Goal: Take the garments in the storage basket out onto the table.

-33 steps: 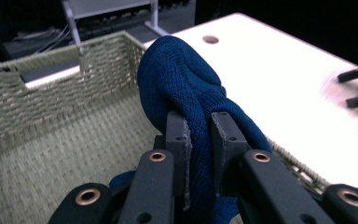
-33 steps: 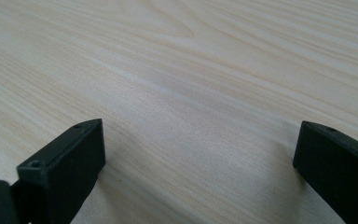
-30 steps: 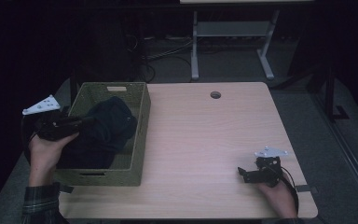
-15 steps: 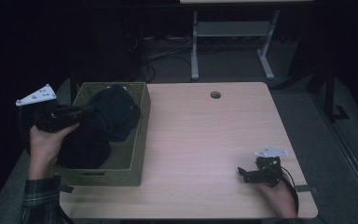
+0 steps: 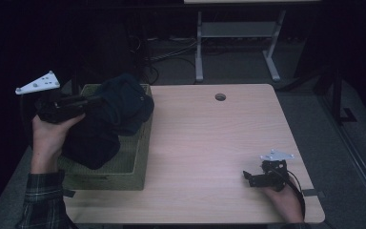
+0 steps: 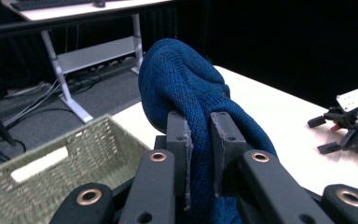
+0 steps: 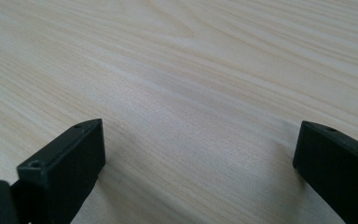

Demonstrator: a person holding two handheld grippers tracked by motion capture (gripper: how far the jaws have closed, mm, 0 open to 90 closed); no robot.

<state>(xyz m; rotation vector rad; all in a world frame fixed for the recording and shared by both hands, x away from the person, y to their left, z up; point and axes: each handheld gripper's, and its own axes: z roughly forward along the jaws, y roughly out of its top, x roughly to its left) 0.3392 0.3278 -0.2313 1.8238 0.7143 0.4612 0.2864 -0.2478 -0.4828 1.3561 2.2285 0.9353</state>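
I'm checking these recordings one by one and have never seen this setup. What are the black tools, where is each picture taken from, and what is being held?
No robot here: a person sits at a wooden table with a two-jaw tool in each hand. The wide picture comes from a fixed camera above, looking down on the table. The other two come from small cameras riding on each tool, looking along its black jaws.

The left hand-held gripper is clamped on a dark blue knitted garment, lifted above a woven green basket at the table's left edge; part of the garment hangs into the basket. The right hand-held gripper rests low near the table's right front corner, jaws wide apart over bare wood, holding nothing. A small round hole sits near the table's far edge.
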